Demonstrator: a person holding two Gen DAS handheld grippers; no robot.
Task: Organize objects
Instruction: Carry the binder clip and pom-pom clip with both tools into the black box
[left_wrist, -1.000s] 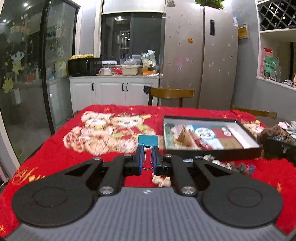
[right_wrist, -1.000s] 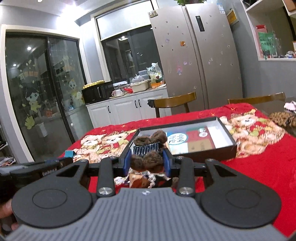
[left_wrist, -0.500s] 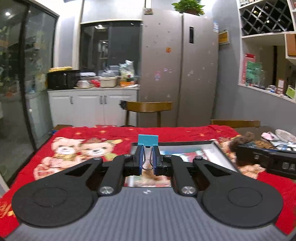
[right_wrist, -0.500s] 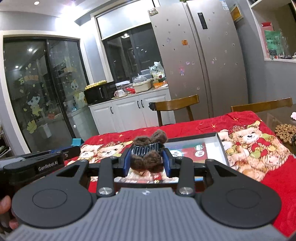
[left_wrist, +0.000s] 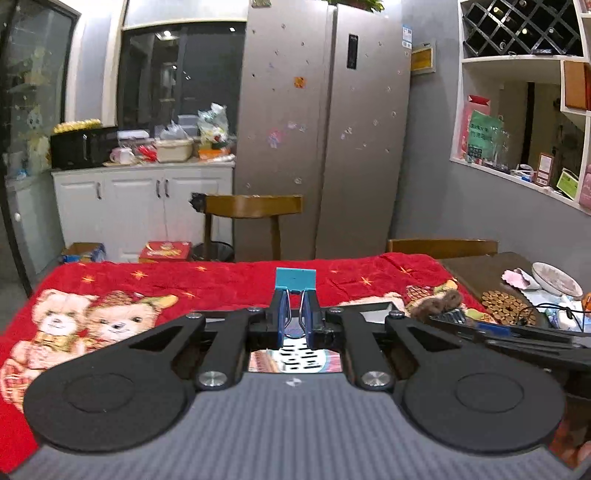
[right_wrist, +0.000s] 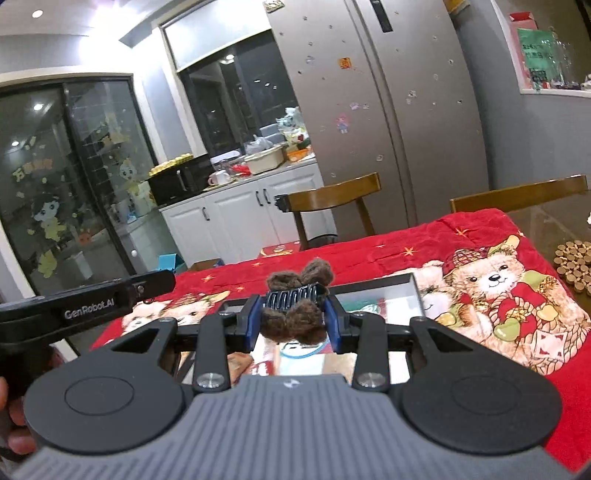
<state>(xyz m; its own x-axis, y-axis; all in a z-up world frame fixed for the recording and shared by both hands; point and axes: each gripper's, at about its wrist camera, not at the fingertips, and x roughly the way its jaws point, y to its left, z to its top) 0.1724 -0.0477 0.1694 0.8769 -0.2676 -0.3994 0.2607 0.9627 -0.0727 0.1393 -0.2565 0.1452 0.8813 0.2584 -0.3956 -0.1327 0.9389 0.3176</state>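
A small blue metal binder clip (left_wrist: 295, 277) is clamped by its wire handles between the left gripper (left_wrist: 295, 314) jaws. A brown fuzzy hair claw clip (right_wrist: 293, 314) is gripped between the right gripper (right_wrist: 293, 321) jaws, above the black shallow tray (right_wrist: 415, 291).

A steel fridge (left_wrist: 325, 129) stands behind a wooden chair (left_wrist: 251, 206), with white cabinets (left_wrist: 144, 206) to its left carrying a black microwave (left_wrist: 83, 146), a cup (left_wrist: 123, 156) and bags. On the floor by the cabinets lies a red box (left_wrist: 166, 251). A wine rack (left_wrist: 517, 26) hangs on the right wall above shelves. A round cork trivet (left_wrist: 504, 307) lies on the bare table edge.
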